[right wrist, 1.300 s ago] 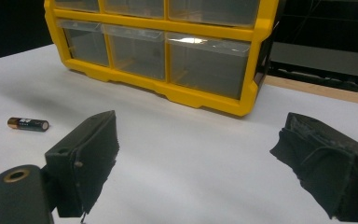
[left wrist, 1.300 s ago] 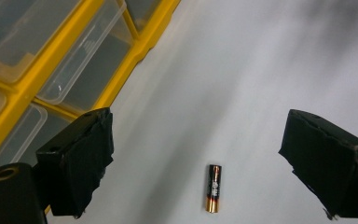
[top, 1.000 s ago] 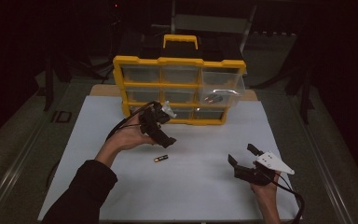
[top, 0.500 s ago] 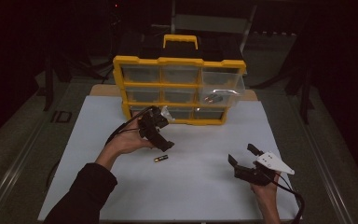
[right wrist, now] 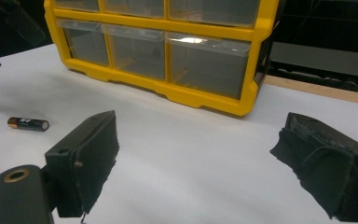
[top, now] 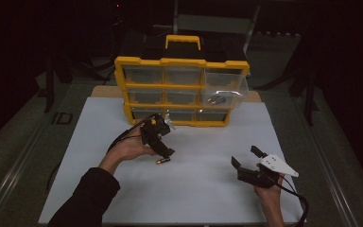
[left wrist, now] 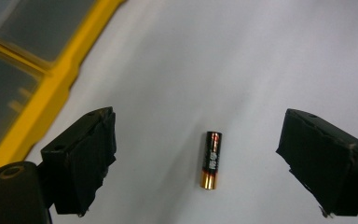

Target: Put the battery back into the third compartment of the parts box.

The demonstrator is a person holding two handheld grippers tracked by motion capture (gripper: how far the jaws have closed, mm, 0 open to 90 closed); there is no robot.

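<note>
Presently noted, nearest the person's edge of the table: right gripper (top: 246, 157) held low on the white mat (top: 208, 189), well to the right of the battery (top: 162, 161), jaws spread wide, nothing between them. No part in the pickup at this stage; risk from that side limited to its trailing cable dragging across the mat.

Next out: battery lying flat on the mat, well in front of the yellow drawer cabinet (top: 182, 90). Left gripper (top: 166, 152) poised directly over the battery, jaws spread wide and straddling it, pads clear of it on both sides, nothing pinched. Seen in the left gripper view (left wrist: 211, 159) as roughly centred between the jaws, long axis pointing away from the camera.

Risks judged from this stance:
- Round body free to roll; one pad arriving first likely to push it sideways out of the gap.
- Closing too high likely to catch only the top of the curve and squirt it out.
- Descending too far likely to jam the pad tips into the mat.

Farthest: cabinet beyond the battery, one upper right drawer (top: 224, 92) pulled out with small items inside. Loose grip likely to drop the battery on any carry toward it.
</note>
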